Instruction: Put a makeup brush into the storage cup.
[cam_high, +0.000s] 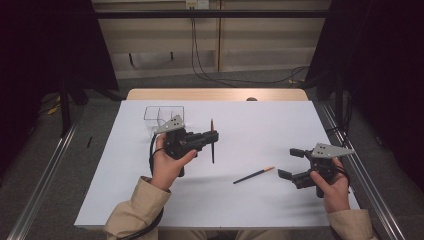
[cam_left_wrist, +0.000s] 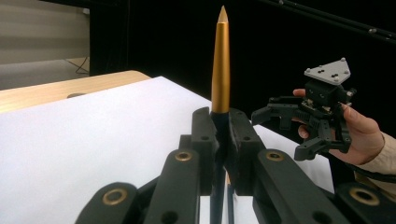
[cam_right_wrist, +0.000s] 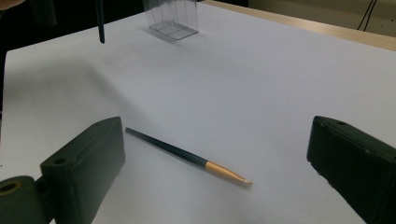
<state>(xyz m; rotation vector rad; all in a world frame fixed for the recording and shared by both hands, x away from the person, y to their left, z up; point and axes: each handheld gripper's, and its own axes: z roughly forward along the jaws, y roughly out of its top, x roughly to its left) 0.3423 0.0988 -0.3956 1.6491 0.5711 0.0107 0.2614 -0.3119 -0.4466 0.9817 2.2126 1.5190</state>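
My left gripper (cam_high: 214, 137) is shut on a dark pen with a gold tip (cam_high: 212, 141), held above the white table sheet (cam_high: 260, 120). In the left gripper view the gold tip (cam_left_wrist: 220, 65) rises from between the closed jaws. A second dark pen with a gold end (cam_high: 253, 175) lies flat on the sheet, just left of my right gripper (cam_high: 290, 162), which is open and holds nothing. The right gripper view shows that pen (cam_right_wrist: 187, 157) lying between the wide jaws. A clear plastic box (cam_high: 162, 115) stands behind the left gripper.
The sheet covers a wooden table (cam_high: 215, 94) whose far edge shows bare. Metal rails (cam_high: 45, 165) run along both sides on the floor, and cables (cam_high: 240, 80) lie beyond the table. Dark curtains flank the space.
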